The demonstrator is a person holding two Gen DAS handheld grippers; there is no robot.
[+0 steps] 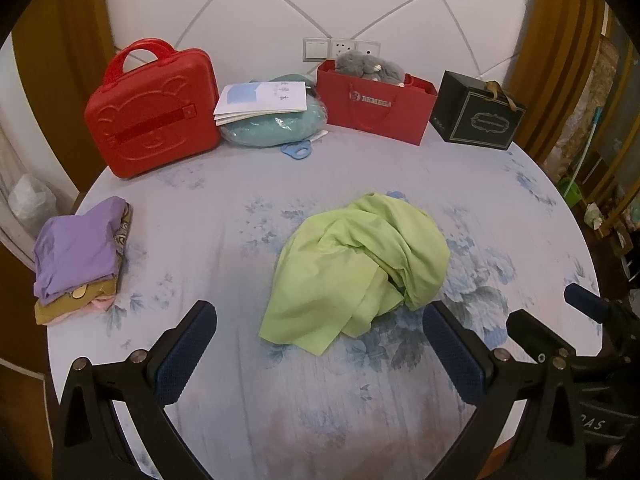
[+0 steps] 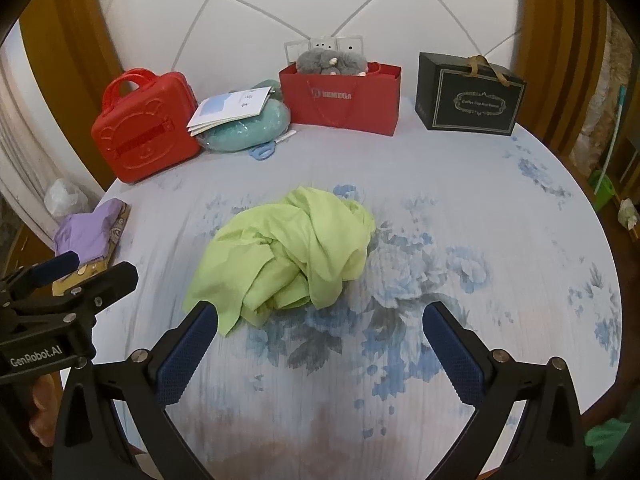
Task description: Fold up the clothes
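The left gripper (image 1: 320, 344) is held above the near part of the bed, fingers spread wide apart with nothing between them; the blue ribbed pads (image 1: 186, 354) are bare. The right gripper (image 2: 320, 344) is likewise held with fingers wide apart and nothing gripped, and it is seen at the right edge of the left wrist view. The crumpled green garment (image 1: 356, 266) lies unfolded in a heap on the floral bedsheet (image 1: 240, 400), just beyond the left gripper's fingertips; in the right wrist view its near corner lies at the tip of the right gripper's left finger, though contact cannot be told. A stack of folded clothes (image 1: 78, 256), purple on top with mustard and pink layers beneath, is noted at the left edge of the bed, well apart from the green garment. Along the far edge, against the padded white headboard (image 1: 280, 0), are recorded from left to right: a red case (image 1: 150, 114) with a bear relief, a teal cushion (image 1: 272, 124) carrying booklets (image 1: 262, 102), blue scissors (image 1: 297, 149) just in front of it, a red paper bag (image 1: 374, 106) containing a grey plush toy (image 1: 368, 65), and a black box (image 1: 476, 114).
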